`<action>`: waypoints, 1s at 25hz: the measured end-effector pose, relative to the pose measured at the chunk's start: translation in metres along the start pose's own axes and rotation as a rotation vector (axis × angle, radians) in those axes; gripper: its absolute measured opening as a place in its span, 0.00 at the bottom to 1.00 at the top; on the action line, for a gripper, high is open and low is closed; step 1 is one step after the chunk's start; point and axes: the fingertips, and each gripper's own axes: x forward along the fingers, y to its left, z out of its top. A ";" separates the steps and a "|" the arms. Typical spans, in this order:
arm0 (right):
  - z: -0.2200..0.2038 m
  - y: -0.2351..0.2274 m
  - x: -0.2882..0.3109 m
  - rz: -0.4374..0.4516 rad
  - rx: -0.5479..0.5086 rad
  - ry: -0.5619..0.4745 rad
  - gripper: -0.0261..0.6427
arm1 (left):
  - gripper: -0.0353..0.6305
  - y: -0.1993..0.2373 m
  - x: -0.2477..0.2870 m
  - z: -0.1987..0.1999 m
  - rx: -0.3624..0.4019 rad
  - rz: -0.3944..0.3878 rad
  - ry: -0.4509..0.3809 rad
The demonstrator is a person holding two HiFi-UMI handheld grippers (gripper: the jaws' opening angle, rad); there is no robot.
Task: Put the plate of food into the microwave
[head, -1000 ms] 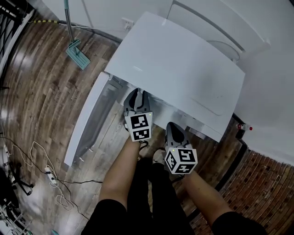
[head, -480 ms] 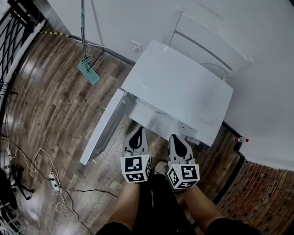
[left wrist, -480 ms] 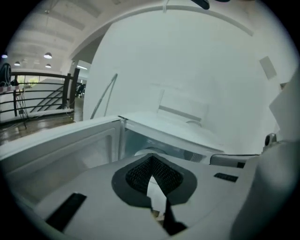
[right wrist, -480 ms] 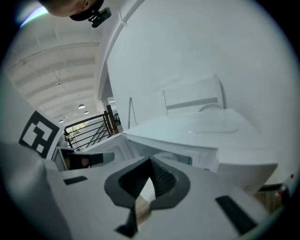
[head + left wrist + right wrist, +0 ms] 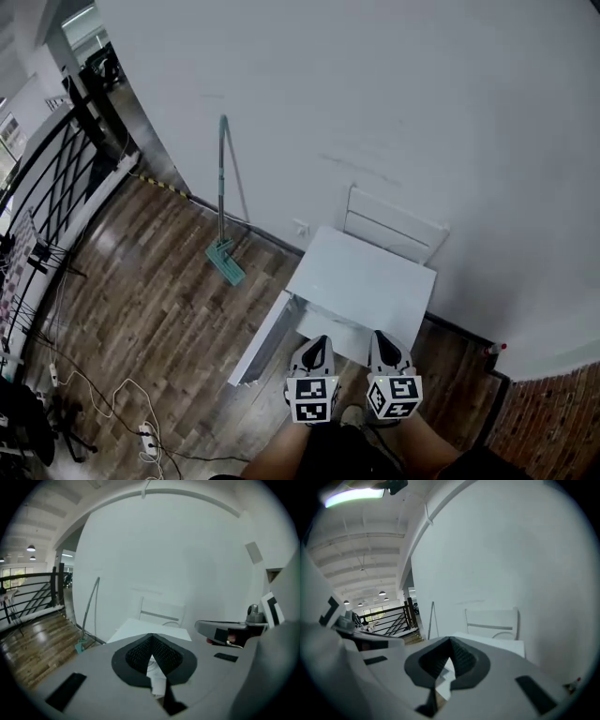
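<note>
The left gripper (image 5: 319, 343) and right gripper (image 5: 382, 339) were held closed and empty. The microwave (image 5: 366, 281) was seen with its door (image 5: 262, 342) open. No plate was visible, so placement was judged unconfirmed.

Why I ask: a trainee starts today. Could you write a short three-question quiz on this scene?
1. True or false: the left tongs grip a plate.
2. What leans on the wall to the left of the cabinet? A. a mop B. a ladder C. a bicycle
3. Fill in: behind the cabinet, against the wall, stands a white ____.
Key: 1 false, the left tongs are shut with nothing in them; 2 A; 3 chair.
</note>
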 end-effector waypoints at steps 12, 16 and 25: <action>0.138 0.038 -0.063 0.038 0.038 -0.147 0.06 | 0.05 -0.031 -0.080 0.149 0.021 -0.052 -0.153; 0.149 0.049 -0.063 0.060 0.035 -0.161 0.06 | 0.05 -0.026 -0.087 0.166 0.010 -0.061 -0.191; 0.146 0.069 -0.050 0.089 0.010 -0.153 0.06 | 0.05 -0.016 -0.088 0.170 0.002 -0.088 -0.206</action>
